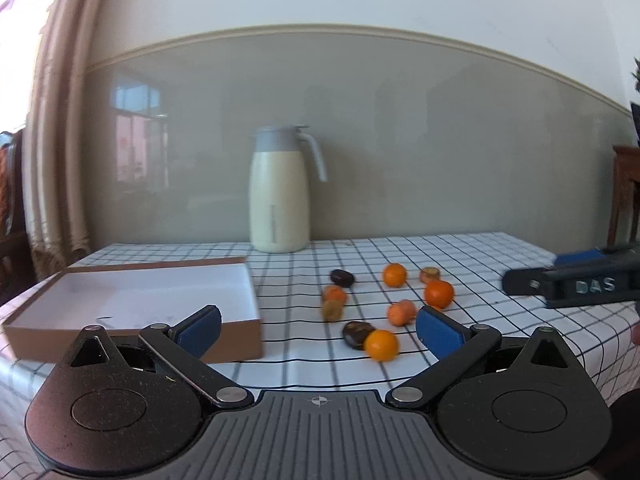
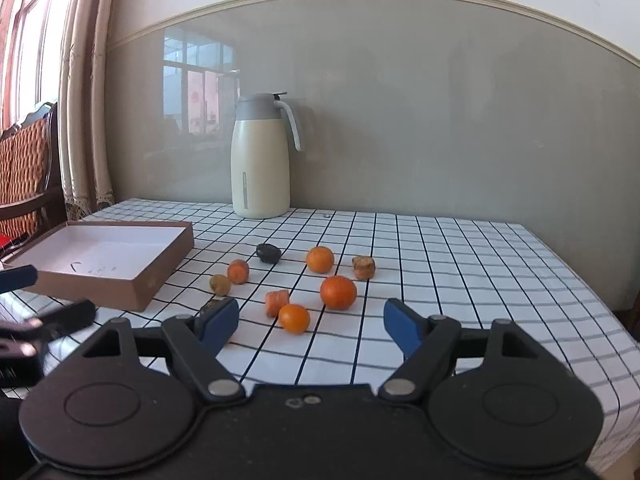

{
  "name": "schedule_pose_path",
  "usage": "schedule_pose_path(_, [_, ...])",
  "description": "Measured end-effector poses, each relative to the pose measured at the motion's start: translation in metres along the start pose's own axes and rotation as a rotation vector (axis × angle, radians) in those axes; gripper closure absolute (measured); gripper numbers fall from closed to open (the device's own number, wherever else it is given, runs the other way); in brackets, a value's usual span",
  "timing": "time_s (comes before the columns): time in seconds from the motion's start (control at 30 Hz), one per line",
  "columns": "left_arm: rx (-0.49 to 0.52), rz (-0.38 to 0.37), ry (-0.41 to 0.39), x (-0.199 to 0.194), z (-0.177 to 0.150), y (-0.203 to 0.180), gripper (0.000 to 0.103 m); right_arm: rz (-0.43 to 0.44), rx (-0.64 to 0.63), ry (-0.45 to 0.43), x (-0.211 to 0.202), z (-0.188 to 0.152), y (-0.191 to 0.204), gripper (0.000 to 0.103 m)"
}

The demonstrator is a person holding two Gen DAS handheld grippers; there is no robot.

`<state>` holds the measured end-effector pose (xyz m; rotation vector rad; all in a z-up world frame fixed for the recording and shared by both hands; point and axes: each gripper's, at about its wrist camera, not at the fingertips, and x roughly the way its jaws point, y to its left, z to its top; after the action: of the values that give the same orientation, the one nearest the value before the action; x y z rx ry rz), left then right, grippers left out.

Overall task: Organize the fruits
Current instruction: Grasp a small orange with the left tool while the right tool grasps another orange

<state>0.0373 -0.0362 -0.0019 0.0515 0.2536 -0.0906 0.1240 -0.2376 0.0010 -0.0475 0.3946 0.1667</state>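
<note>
Left wrist view: left hand-held gripper (image 1: pixel 318 326) has its jaws apart, nothing between the blue pads. Fruits (image 1: pixel 382 345) lie loose on the checked tabletop (image 1: pixel 500 256), centre-right, just beyond the fingertips. Nearest is a small orange touching a dark fruit (image 1: pixel 356 334). The open cardboard box (image 1: pixel 132 300) sits left of them, with no fruit inside. A cream thermos jug (image 1: pixel 278 194) stands far, against the wall. The right hand-held gripper (image 1: pixel 576 284) pokes in at the right edge.

Right wrist view: right hand-held gripper (image 2: pixel 312 322) is spread wide, gripping nothing. The fruits (image 2: pixel 338 292) are scattered ahead of it; a small orange (image 2: pixel 294 319) lies between the fingertip lines, not touched. The box (image 2: pixel 108 256) is far left, the jug (image 2: pixel 260 160) at the back.
</note>
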Motion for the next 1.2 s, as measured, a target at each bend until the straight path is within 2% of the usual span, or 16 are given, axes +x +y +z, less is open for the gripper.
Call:
schedule_pose_path(0.07, [0.003,-0.011,0.042,0.014,0.0,-0.008,0.031,0.001,-0.008,0.007,0.01,-0.001,-0.001,0.031])
schedule_pose_path(0.27, [0.001,-0.028,0.13,0.054,-0.007,-0.027,0.032,0.014,-0.003,0.054,0.044,-0.005,-0.007,0.035])
schedule_pose_path(0.47, [-0.013,-0.022,0.205,0.089,-0.023,-0.029,0.033,0.048,0.004,0.107,0.078,-0.01,-0.012,0.052])
schedule_pose_path(0.5, [-0.021,-0.025,0.212,0.092,-0.025,-0.027,0.038,0.056,0.007,0.119,0.083,-0.012,-0.012,0.056])
schedule_pose_path(0.57, [-0.034,-0.034,0.223,0.101,-0.026,-0.026,0.044,0.072,0.014,0.14,0.092,-0.012,-0.012,0.06])
schedule_pose_path(0.83, [-0.032,-0.109,0.208,0.117,-0.027,-0.041,0.044,0.097,0.003,0.196,0.117,-0.012,-0.006,0.067])
schedule_pose_path(1.07, [-0.083,-0.115,0.227,0.134,-0.027,-0.043,0.047,0.113,0.019,0.208,0.128,-0.01,-0.008,0.073])
schedule_pose_path(1.13, [-0.076,-0.107,0.227,0.137,-0.027,-0.044,0.059,0.126,0.019,0.21,0.131,-0.009,-0.007,0.082])
schedule_pose_path(1.17, [-0.067,-0.106,0.228,0.137,-0.027,-0.046,0.067,0.122,0.012,0.208,0.131,-0.009,-0.005,0.082])
schedule_pose_path(1.2, [-0.064,-0.109,0.23,0.136,-0.027,-0.047,0.069,0.117,-0.001,0.207,0.131,-0.009,-0.003,0.082])
